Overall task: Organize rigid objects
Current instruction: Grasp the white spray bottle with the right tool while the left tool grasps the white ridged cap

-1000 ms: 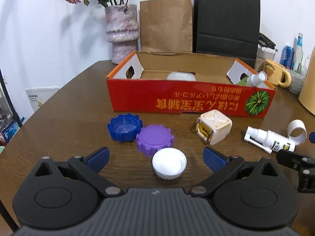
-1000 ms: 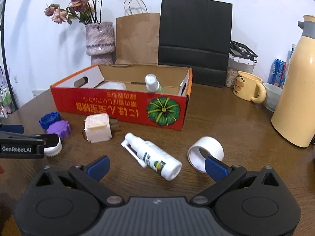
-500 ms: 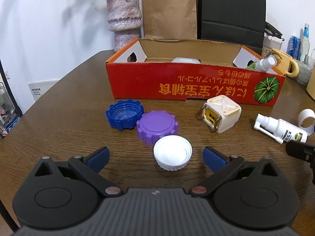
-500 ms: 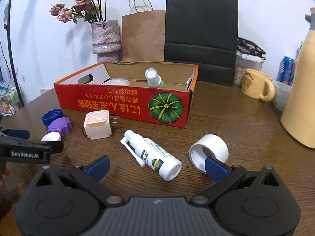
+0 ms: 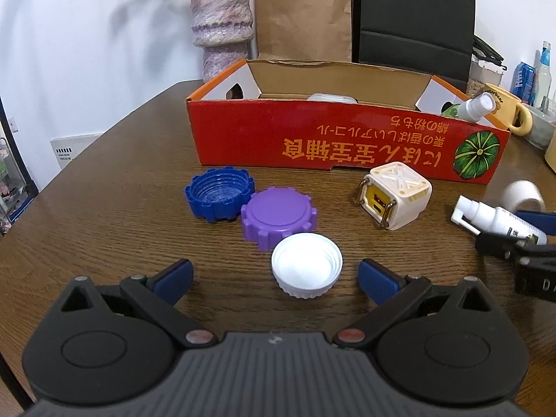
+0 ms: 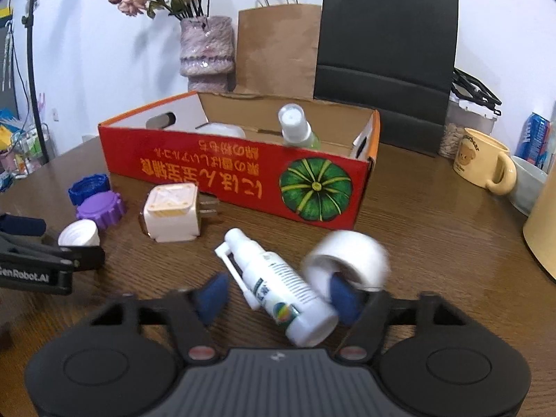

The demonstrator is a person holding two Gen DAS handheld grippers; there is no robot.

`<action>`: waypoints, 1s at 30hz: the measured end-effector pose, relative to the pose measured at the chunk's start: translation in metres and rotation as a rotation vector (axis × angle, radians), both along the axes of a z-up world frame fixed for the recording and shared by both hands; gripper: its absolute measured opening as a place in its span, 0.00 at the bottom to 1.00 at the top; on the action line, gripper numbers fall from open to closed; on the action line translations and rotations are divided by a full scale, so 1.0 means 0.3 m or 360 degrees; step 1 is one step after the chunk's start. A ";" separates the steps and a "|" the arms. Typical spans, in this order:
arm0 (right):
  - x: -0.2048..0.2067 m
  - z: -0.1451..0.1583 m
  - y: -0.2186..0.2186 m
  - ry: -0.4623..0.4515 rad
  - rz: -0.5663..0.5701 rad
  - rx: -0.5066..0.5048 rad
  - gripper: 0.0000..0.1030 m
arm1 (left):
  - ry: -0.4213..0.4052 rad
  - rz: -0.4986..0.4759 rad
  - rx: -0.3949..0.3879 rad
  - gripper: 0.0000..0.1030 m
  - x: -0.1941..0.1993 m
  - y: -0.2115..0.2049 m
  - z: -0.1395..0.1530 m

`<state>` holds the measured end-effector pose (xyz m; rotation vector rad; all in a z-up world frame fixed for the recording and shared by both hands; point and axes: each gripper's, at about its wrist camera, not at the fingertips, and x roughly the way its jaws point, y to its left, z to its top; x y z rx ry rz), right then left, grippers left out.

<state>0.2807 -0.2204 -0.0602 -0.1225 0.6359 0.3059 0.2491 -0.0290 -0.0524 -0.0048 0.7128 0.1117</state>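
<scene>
Since a second ago the right tongs [image 6: 278, 295] have come forward and down over the white spray bottle [image 6: 278, 288], and their jaws have just been closing, with the bottle between the blue pads. The left pad [image 6: 213, 295] stands a little off the bottle; the right pad [image 6: 344, 299] lies at the bottle's base and against the white tape roll [image 6: 347, 260], which is blurred and has shifted. Whether the pads press on the bottle I cannot tell. The left tongs [image 5: 274, 274] have barely shifted and stand wide apart, holding nothing, with the white cap [image 5: 306, 266] on the bench [image 5: 104, 243] between their tips.

From left to right on the brown bench lie a blue cap [image 5: 219, 198], open side up, a purple cap [image 5: 278, 217] touching it, the white cap just beside the purple one, a cream cube plug [image 5: 396, 199] on its side, then the spray bottle, lying flat with its nozzle pointing away toward the red cardboard box [image 6: 226, 173]. The bottle is white with a printed label. The box holds a green spray bottle [image 6: 299, 132] and a white object.
</scene>
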 end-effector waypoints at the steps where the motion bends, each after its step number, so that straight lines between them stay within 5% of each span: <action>1: -0.003 0.002 -0.003 -0.0005 0.0016 0.0025 0.39 | -0.0001 0.0000 -0.0001 1.00 0.000 0.000 0.000; 3: -0.011 0.006 -0.015 -0.0008 0.0036 0.0095 0.26 | -0.0003 -0.0001 0.0001 1.00 0.001 -0.002 -0.001; 18: -0.111 0.035 0.020 -0.0169 0.0021 0.0092 0.26 | -0.0060 -0.0031 0.0003 0.98 -0.019 -0.012 0.015; 30: -0.150 0.046 0.042 -0.0228 0.0010 0.0099 0.26 | -0.0052 -0.0077 -0.0019 0.67 -0.022 -0.021 0.012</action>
